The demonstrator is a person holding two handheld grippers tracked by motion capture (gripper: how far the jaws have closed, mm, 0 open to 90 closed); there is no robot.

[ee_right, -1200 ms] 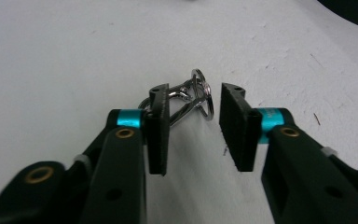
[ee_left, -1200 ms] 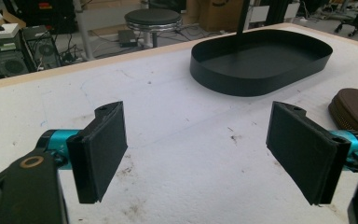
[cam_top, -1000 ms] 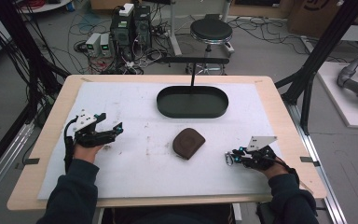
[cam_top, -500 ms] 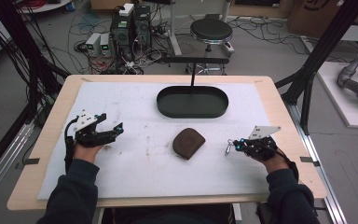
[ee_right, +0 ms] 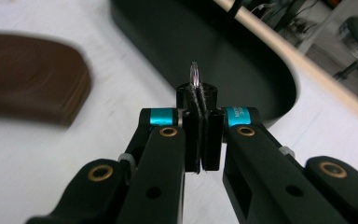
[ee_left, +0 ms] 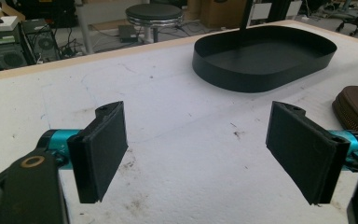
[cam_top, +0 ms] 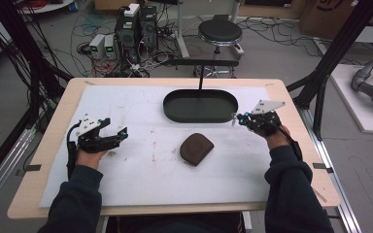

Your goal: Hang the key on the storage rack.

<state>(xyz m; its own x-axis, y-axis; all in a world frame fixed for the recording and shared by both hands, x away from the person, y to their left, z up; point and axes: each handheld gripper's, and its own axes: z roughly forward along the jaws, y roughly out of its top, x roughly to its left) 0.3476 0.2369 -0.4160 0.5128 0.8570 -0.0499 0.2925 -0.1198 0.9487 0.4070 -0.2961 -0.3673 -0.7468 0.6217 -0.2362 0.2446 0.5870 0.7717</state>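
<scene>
Right tool (ee_right: 198, 114) is clamped on a thin clear sliver (ee_right: 195, 74), seemingly light, stiff and slippery, pinched edgewise near its base; left tool (ee_left: 205, 149) stands apart.

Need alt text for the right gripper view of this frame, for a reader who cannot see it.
The right gripper has its two black jaws shut on a small, thin, clear object whose tip sticks up between them; what it is cannot be told. Behind it on the white table cover sit a black oval tray and, at left, a blurred brown pouch.
</scene>
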